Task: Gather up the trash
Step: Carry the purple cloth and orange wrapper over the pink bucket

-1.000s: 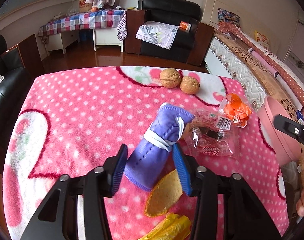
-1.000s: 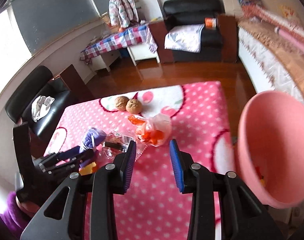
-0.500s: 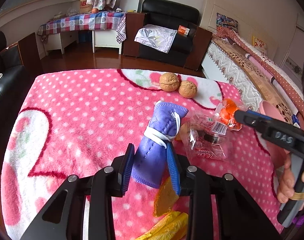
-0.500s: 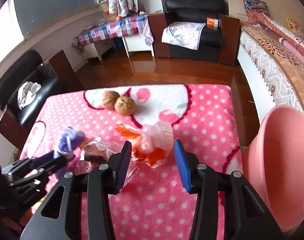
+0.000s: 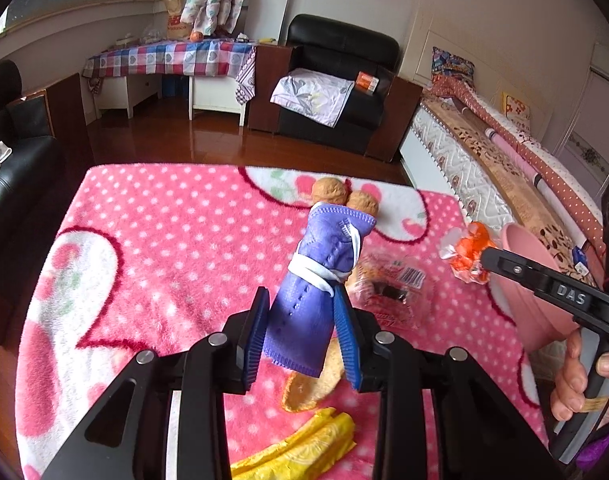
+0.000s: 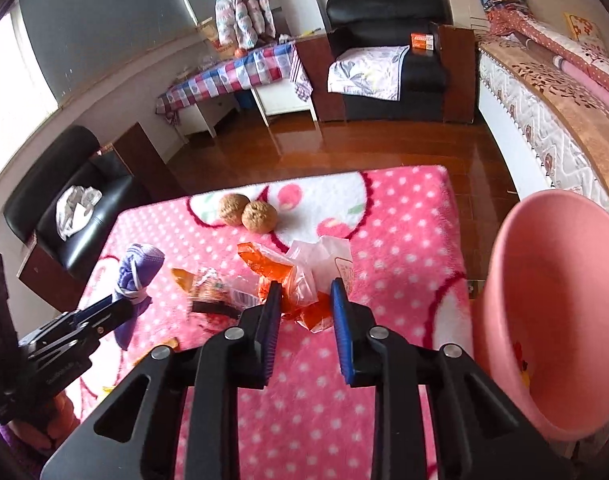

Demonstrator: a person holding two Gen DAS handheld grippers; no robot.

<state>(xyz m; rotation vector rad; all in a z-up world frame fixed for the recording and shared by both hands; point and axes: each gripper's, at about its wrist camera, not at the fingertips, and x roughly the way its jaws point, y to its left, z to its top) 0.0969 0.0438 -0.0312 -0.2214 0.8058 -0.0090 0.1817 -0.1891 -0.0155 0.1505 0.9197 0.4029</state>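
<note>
A pink polka-dot blanket (image 5: 152, 248) covers the table, and a pink bin (image 6: 552, 312) stands tilted at its right edge, its mouth turned toward the table. The left tool (image 5: 300, 332) has its two blue pads pressed against the sides of a rolled purple face mask (image 5: 316, 280), which is bound round the middle by its white strap and sticks up and forward from between the pads, its lower end lifted off the blanket. The right tool (image 6: 306, 312) is partly open, its pads on either side of a crumpled orange and clear plastic bag (image 6: 304, 276) that lies on the blanket; the near end of the bag sits in the gap, and whether the pads touch it cannot be told. Just left of that bag lies a clear snack wrapper (image 5: 388, 288) with a barcode label. Below the held mask, an orange chip-like piece (image 5: 308, 384) and a yellow wrapper (image 5: 300, 452) rest on the blanket near the table's front edge. Two walnuts (image 6: 248, 212) sit touching each other toward the far edge.
</note>
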